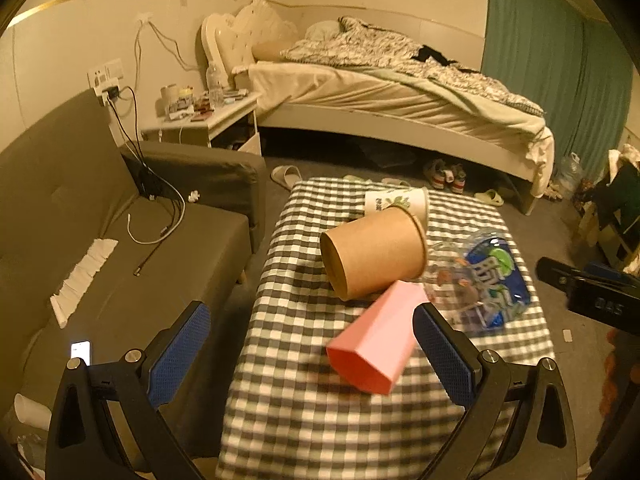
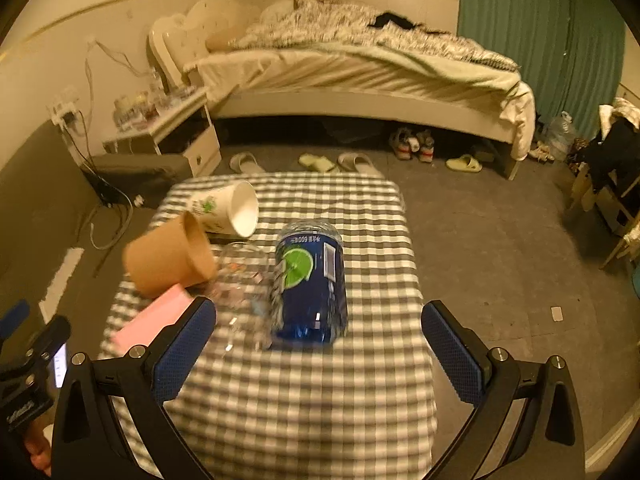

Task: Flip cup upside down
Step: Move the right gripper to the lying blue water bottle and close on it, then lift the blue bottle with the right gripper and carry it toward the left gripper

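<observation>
My left gripper (image 1: 312,356) is spread wide and holds nothing. Its blue pads (image 1: 180,354) sit apart, one over the left edge of the table (image 1: 288,412), the other just beside the pink cup (image 1: 378,340). I cannot tell if that pad touches the cup. My right gripper (image 2: 318,350) is spread wide too and is empty. It hangs over the near middle of the table (image 2: 304,408).

All the cups lie on their sides on the checked cloth. The pink cup lies near the middle, its open mouth toward me. The brown paper cup (image 1: 374,254) lies just behind it, bottom pointing to the left edge. The white cup with green leaves (image 1: 396,202) lies behind the brown one, close to the far edge. A clear glass (image 1: 448,276) and a blue bottle (image 1: 496,280) lie by the right edge.

My right view shows the bottle (image 2: 310,284) best, with a green lime on its label, and the inside of the white cup (image 2: 228,208). There the pink cup (image 2: 150,320) is partly hidden behind my left-hand pad. The brown cup (image 2: 170,258) and the glass (image 2: 240,284) look blurry.

Only my left view shows the grey sofa (image 1: 100,220) with cables on it. Both show the bed (image 1: 380,92) past the table.
</observation>
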Demonstrator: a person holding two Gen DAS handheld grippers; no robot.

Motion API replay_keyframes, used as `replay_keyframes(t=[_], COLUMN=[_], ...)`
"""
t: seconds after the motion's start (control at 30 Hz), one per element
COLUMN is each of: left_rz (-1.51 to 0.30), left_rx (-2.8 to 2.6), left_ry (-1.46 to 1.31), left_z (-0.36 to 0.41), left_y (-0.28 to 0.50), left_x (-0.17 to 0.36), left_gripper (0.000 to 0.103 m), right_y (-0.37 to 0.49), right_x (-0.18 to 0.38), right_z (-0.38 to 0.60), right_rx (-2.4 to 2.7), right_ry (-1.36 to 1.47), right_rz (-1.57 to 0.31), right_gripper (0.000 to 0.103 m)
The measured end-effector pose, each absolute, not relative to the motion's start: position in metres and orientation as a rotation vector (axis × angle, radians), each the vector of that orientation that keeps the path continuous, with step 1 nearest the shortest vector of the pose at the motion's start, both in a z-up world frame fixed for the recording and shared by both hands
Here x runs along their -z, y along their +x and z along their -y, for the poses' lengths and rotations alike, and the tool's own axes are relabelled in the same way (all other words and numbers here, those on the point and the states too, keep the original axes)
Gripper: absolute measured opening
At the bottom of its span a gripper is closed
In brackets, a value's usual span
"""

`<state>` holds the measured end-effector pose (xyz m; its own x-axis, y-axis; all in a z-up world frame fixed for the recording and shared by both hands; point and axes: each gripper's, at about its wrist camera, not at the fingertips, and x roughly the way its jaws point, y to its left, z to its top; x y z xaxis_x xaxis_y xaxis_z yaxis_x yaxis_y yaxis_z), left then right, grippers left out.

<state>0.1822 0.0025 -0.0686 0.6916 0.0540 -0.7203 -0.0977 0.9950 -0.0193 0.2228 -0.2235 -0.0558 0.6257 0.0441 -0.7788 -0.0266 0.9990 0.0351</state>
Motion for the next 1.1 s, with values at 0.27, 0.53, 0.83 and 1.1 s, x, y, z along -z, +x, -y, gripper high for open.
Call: replay_keyframes(t=[0.27, 0.53, 0.83, 1.1], left_rz=[-0.860, -0.891, -0.851, -0.814], left_rx=[-0.092, -0.082, -0.072, -0.048], left_ry=[-0.046, -0.024, -0.010, -0.022], left_z=[-0.004, 0.003, 0.011, 0.012], left_y=[0.207, 0.206, 0.183, 0.133], left_x=[0.105, 0.117, 0.086, 0.050], left_gripper=[0.103, 0.103, 0.103, 0.103], right_y=[0.284, 0.298, 0.266, 0.168], right_x=[0.116, 0.148, 0.123, 0.061], right_z=[0.226, 0.229, 0.230, 0.224], right_rx=[-0.062, -0.111, -0.101, -0.112], right_ry=[0.046, 0.119, 0.093, 0.088], right_rz=[-1.027, -1.105, -1.080, -1.004], right_gripper=[0.093, 0.074, 0.063, 0.063])
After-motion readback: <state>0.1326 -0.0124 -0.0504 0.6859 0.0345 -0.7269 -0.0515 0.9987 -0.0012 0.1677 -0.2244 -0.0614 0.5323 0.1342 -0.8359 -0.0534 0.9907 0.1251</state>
